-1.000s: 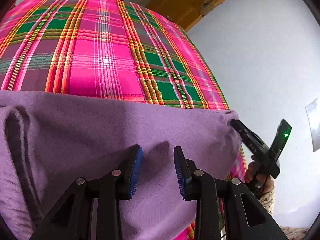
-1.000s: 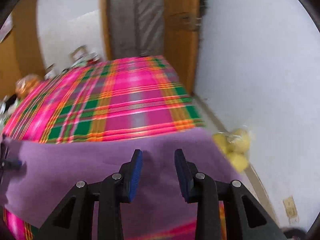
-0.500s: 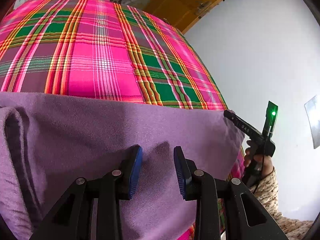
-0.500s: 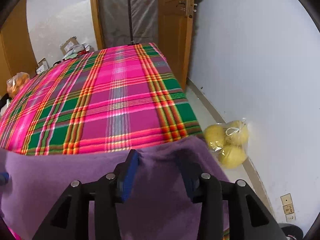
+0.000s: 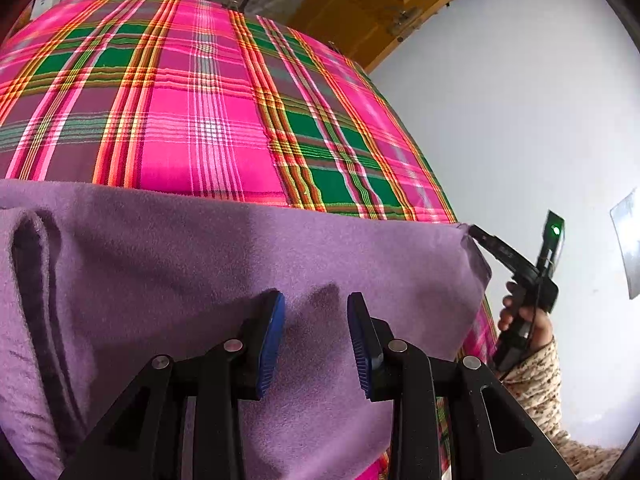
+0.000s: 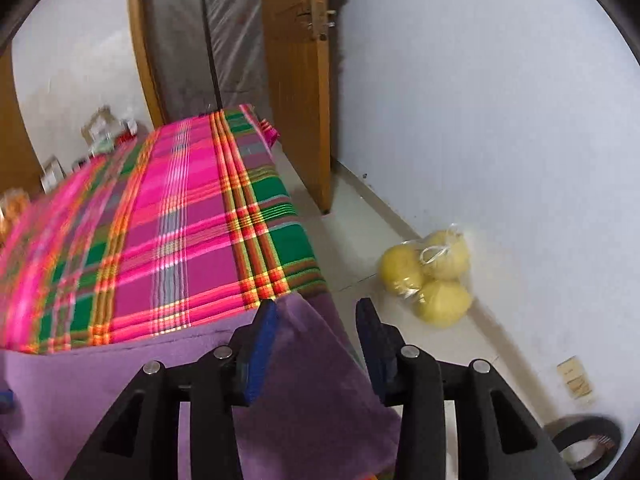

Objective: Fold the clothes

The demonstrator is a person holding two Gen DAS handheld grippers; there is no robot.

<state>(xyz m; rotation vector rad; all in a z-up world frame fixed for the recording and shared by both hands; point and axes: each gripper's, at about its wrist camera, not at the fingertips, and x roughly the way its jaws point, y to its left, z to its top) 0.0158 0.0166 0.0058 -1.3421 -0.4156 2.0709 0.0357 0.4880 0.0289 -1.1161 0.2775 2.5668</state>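
On the near end of the plaid bed (image 5: 208, 128) lies the purple cloth (image 5: 240, 264); both grippers, left (image 5: 316, 334) and right (image 6: 316, 344), hover over it with fingers parted, gripping nothing. Likely lining up a fold: next, pinch the near-bed-edge corner

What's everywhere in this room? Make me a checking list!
Surface: plaid cover, pink and green.
Job's things: purple cloth spread across its near end.
Clutter: bag of yellow fruit and tape roll on the floor.
Grippers: left gripper open over the cloth; right gripper open, jaws just been opening, cloth corner between them.
Cables: one thin wire, it seems, at the right gripper's handle.
Surroundings: wooden door, white wall.
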